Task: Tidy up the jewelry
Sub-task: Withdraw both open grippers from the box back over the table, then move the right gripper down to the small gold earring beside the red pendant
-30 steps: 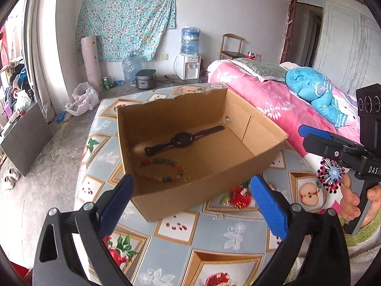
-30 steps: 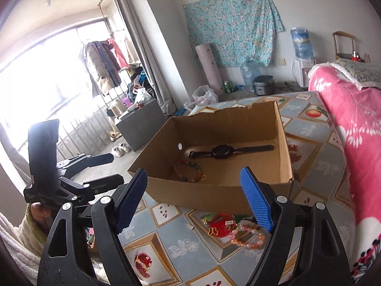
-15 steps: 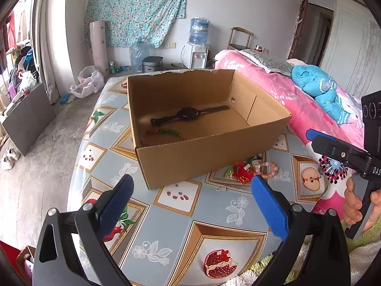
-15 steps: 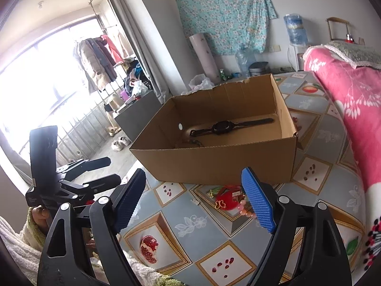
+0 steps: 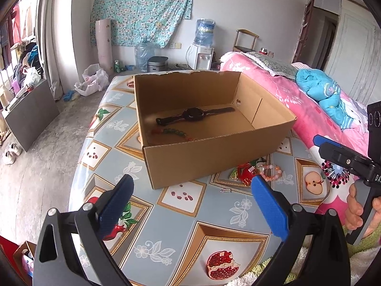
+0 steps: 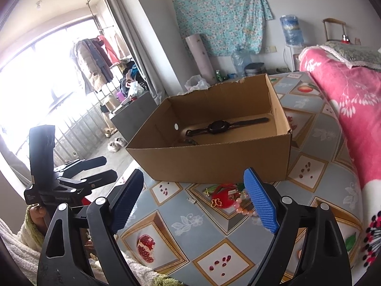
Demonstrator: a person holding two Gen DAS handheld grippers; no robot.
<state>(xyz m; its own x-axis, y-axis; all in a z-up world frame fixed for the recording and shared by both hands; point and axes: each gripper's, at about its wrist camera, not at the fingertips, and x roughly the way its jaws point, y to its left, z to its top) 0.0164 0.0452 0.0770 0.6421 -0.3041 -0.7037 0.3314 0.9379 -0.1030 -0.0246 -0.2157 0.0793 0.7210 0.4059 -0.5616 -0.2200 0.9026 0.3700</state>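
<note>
Both tools gape empty, the left tool [image 5: 190,205] and the right tool [image 6: 194,197], its jaws just widened, above the fruit-patterned table [image 5: 166,226]. Watch [image 5: 193,114] lies inside the cardboard box [image 5: 214,159]; pink bracelet [image 5: 271,172] beside it.

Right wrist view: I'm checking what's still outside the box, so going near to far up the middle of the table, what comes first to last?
Red ornament with pink bead bracelet beside it → cardboard box front wall → black watch inside it.
</note>
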